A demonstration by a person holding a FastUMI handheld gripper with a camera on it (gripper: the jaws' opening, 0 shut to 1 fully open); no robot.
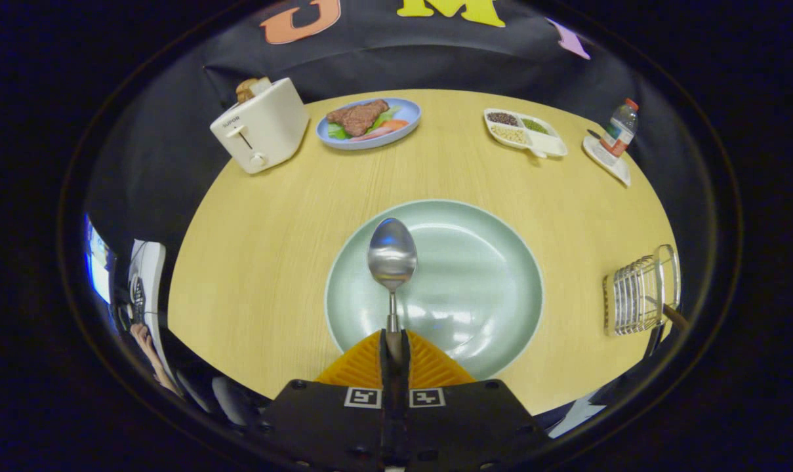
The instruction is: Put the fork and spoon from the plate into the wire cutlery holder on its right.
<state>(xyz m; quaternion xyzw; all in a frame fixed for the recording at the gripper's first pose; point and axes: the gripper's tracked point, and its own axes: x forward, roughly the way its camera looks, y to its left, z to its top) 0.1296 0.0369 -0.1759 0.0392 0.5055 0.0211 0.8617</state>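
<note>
Currently: spoon (391, 254) clamped by its handle in the gripper (394, 341), bowl ahead over plate (494, 282) | wire cutlery holder (635, 296) off to fingers' right | advise: carry level, lower handle-first between wires.

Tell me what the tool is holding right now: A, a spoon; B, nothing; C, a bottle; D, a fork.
A: the tool is closed on the handle of the spoon, whose bowl sticks out over the green plate.
</note>
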